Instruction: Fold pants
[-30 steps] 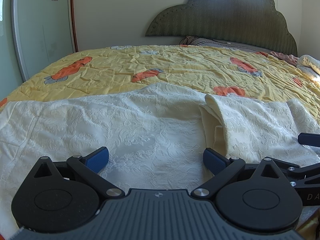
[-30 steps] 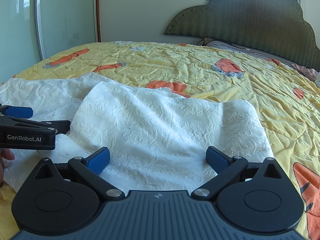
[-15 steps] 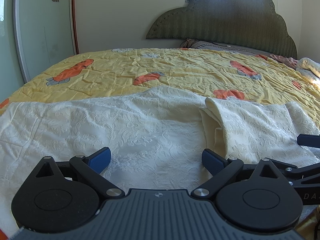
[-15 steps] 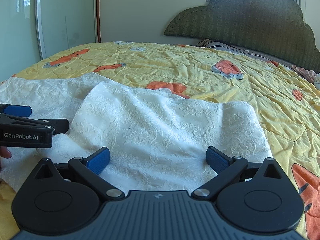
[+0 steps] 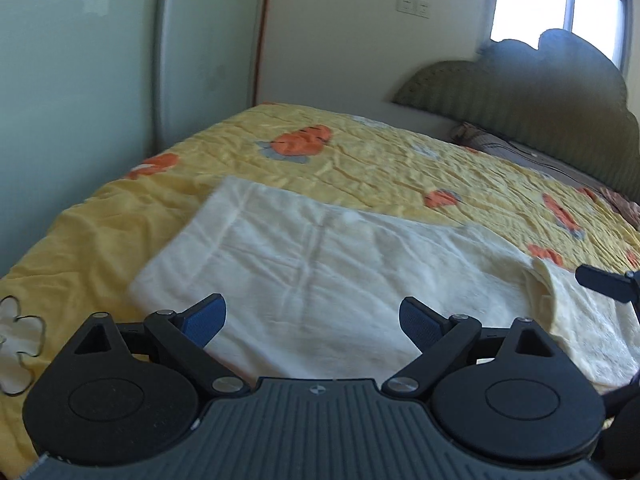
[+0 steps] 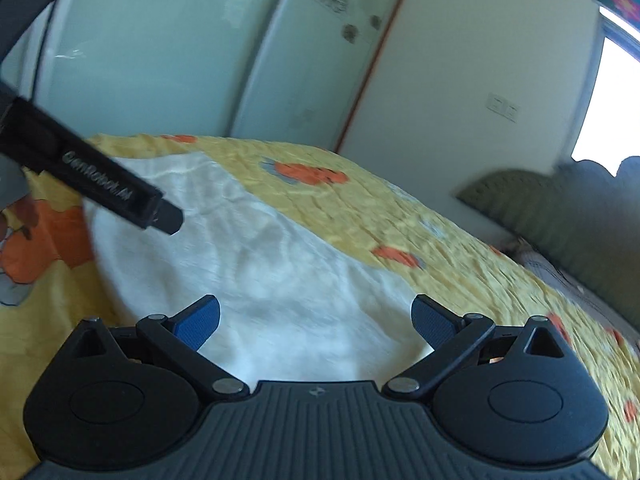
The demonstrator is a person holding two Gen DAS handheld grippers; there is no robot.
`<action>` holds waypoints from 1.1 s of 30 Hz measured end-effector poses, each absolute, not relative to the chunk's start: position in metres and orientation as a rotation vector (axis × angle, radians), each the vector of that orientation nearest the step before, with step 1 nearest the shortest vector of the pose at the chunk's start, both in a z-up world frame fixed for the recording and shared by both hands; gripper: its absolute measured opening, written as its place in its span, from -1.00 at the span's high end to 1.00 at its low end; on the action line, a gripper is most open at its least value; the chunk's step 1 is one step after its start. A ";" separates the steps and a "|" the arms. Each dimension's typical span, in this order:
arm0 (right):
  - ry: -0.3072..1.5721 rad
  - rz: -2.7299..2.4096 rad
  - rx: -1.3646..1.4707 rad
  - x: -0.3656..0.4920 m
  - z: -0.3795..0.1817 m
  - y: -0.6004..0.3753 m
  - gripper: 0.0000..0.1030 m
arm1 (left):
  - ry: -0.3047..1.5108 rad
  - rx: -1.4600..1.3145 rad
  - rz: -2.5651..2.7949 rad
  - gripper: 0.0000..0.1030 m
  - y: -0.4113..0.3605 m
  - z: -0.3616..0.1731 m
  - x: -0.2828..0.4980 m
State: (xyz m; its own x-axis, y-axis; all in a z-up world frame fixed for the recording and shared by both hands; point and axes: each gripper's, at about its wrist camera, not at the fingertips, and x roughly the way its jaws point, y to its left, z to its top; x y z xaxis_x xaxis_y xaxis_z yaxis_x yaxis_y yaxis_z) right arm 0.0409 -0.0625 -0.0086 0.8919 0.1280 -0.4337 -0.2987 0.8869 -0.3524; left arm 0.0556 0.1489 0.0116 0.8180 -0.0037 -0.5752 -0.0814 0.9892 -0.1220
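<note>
Both my views have swung left and blurred since half a second ago. The cream pants (image 5: 320, 280) lie across the yellow bedspread (image 5: 360, 160), filling mid-frame. My left gripper (image 5: 312, 320) and right gripper (image 6: 316, 320) hover with fingers spread wide, empty; I judge I'm repositioning toward the pants' left end.

I am seeing cream pants (image 5: 328, 264) lying on the yellow bedspread (image 5: 360, 160); my left gripper (image 5: 312, 320) is hovering spread wide, holding nothing.

Cream embossed-cloth pants (image 5: 320, 264): matt, soft. Yellow quilted cotton bedspread w/ orange print (image 5: 360, 160): matt, crinkled. Pale green glass wardrobe doors (image 6: 160, 60): glossy, smooth.
</note>
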 end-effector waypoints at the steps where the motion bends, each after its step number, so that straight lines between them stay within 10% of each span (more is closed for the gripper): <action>1: 0.403 0.257 -0.453 0.042 -0.009 -0.049 -0.99 | 0.616 -0.171 0.067 -0.82 0.161 0.012 0.056; 6: 0.312 0.396 -0.655 0.037 -0.016 0.025 -0.91 | 0.670 -0.402 0.193 -0.80 0.226 0.006 0.060; 14: 0.372 0.480 -0.918 0.042 -0.051 0.077 0.10 | 0.740 -0.716 0.059 -0.79 0.268 -0.015 0.065; 23: 0.280 0.392 -1.114 0.037 -0.073 0.089 0.53 | 0.761 -0.954 -0.096 -0.82 0.271 -0.034 0.075; 33: 0.507 0.655 -0.405 0.088 0.002 0.013 0.67 | 0.705 -0.973 -0.124 -0.65 0.261 -0.041 0.117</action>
State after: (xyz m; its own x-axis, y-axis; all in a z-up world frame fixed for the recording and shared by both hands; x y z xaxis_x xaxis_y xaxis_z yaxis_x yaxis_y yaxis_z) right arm 0.0877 0.0128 0.0016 0.6803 0.4707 -0.5619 -0.6620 0.7236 -0.1954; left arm 0.1171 0.2615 -0.0410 0.7734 -0.3997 -0.4920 -0.2071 0.5743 -0.7920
